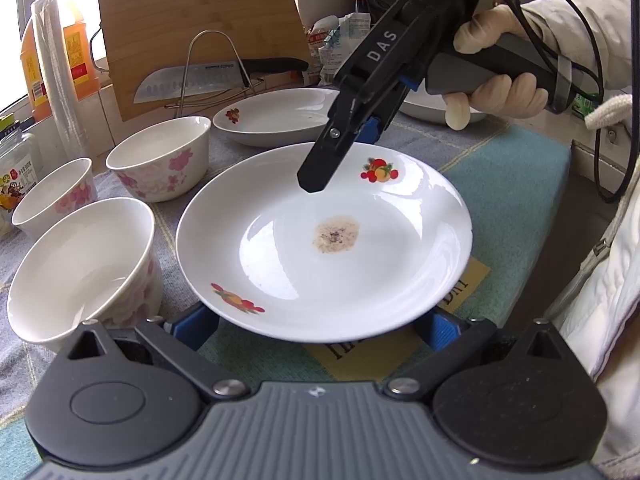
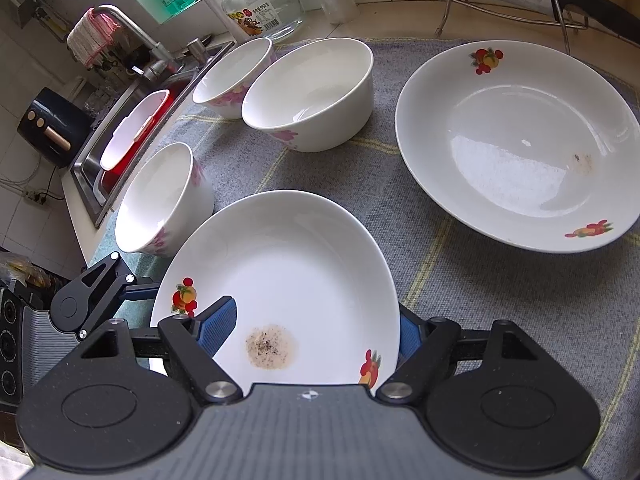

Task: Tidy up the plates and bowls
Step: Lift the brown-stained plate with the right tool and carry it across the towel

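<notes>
The stained plate is sitting near the front of the cloth-covered counter, with the right gripper clamping its far rim between both pads and the left gripper standing wide, its pads flanking the near rim, contact unclear. Being glazed ceramic, it is likely handling as stiff, slippery and breakable, so the rim is the hold. Three bowls are crowding its left and a second plate is lying beyond it.

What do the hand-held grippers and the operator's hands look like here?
Right hand-held gripper: black angular body, "DAS" in white, blue ribbed pads, dark grey handle, black cable looping off. Left hand-held gripper: grey ribbed housing, black round pivots, blue pads. The hand wears a pale glove; sleeve is off-white.
</notes>
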`<act>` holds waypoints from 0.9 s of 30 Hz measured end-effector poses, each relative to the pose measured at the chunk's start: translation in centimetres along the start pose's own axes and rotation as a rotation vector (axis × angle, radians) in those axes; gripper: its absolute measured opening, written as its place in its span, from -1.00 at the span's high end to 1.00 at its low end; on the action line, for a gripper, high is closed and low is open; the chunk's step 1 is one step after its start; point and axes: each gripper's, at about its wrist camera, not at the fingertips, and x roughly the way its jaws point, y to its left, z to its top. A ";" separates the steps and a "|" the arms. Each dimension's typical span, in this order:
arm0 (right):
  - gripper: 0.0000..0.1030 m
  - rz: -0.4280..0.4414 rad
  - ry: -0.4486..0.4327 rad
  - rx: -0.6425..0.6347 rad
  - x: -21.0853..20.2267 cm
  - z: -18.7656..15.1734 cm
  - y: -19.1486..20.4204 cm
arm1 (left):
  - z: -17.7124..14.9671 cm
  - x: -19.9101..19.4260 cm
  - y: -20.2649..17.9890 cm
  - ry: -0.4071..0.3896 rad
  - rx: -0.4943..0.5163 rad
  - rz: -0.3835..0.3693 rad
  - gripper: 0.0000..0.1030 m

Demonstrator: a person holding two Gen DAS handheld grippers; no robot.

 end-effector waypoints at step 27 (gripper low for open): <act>-0.65 -0.020 -0.074 0.030 -3.3 -1.6 -0.3 | 2.8 -0.8 -0.2 0.006 0.046 -0.059 -0.98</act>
